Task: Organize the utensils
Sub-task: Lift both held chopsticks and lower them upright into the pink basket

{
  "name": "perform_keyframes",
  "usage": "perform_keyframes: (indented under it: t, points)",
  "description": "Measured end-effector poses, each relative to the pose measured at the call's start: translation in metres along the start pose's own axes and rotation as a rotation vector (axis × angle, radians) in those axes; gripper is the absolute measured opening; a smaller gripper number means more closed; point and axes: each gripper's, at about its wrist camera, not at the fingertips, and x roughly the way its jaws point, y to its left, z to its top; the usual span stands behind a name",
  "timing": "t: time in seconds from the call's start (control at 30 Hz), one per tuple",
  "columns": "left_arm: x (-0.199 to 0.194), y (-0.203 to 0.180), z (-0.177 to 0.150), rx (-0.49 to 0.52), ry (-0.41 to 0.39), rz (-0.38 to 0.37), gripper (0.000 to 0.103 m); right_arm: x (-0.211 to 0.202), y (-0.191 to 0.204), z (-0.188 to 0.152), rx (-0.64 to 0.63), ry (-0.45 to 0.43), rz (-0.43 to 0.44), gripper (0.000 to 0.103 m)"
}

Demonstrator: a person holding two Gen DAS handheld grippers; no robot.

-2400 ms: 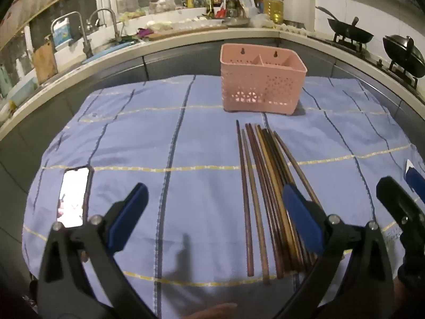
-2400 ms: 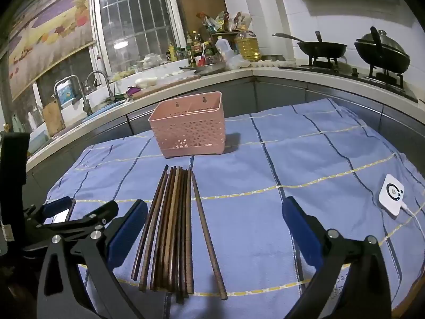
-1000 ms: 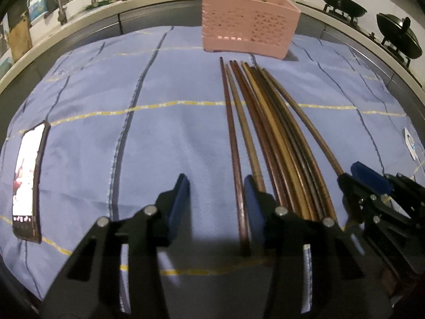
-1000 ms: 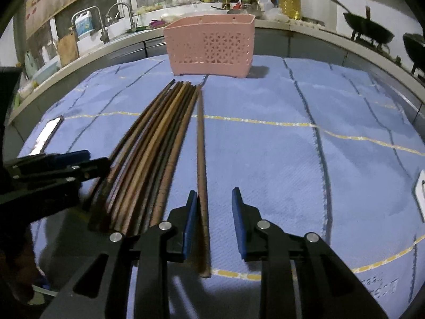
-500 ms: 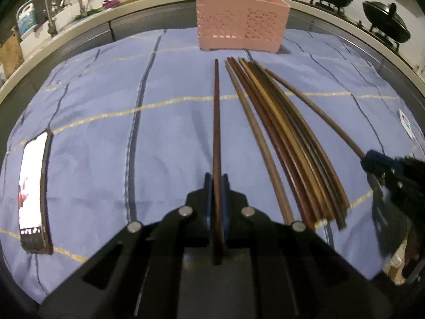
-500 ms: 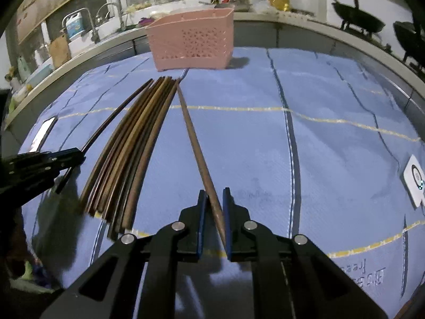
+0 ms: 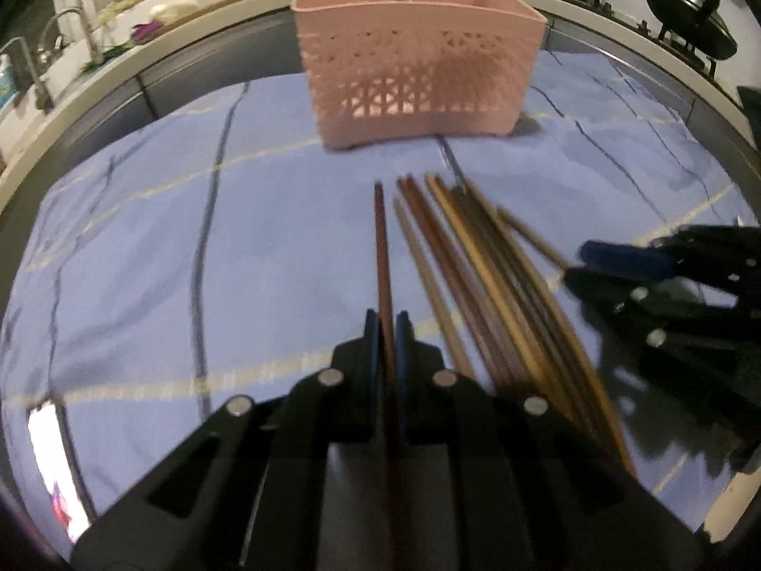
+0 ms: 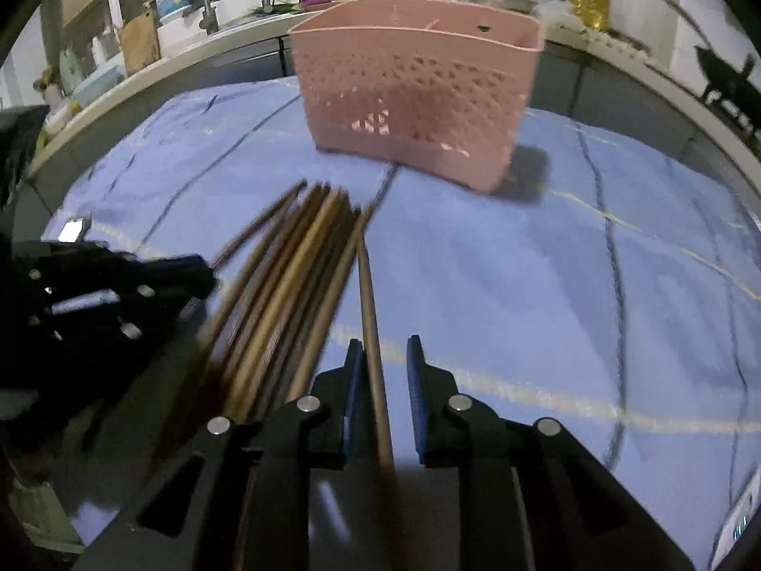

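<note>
The left gripper is clamped on a reddish chopstick pointing at the pink basket at twelve o'clock. The right gripper jaws are opening, with a brown chopstick between them, touching only the left pad. The remaining chopsticks lie at ten o'clock on the blue cloth.

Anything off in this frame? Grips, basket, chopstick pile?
One thing: the right gripper has visible gaps beside its chopstick and its jaws are opening, so that grip looks loose. The left gripper is clamped on a reddish chopstick. The pink basket stands upright.
</note>
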Motion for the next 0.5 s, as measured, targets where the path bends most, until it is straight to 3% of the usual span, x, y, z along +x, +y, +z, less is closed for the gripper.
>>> perform_keyframes:
  t: [0.07, 0.17, 0.27, 0.4, 0.5]
  points:
    - [0.007, 0.005, 0.009, -0.012, -0.007, -0.026, 0.005, 0.004, -0.002, 0.007, -0.011, 0.001, 0.027, 0.005]
    - [0.011, 0.013, 0.021, -0.046, -0.001, -0.078, 0.004, -0.001, -0.012, 0.014, 0.027, -0.008, 0.084, 0.005]
    - [-0.007, 0.022, 0.023, -0.072, -0.054, -0.129, 0.004, -0.033, -0.022, 0.017, 0.045, -0.108, 0.165, 0.005]
    - [-0.064, 0.035, 0.037, -0.118, -0.202, -0.235, 0.004, -0.078, -0.031, 0.03, 0.068, -0.242, 0.262, 0.005]
    - [-0.111, 0.04, 0.055, -0.112, -0.328, -0.268, 0.004, -0.117, -0.035, 0.053, 0.083, -0.351, 0.313, 0.005]
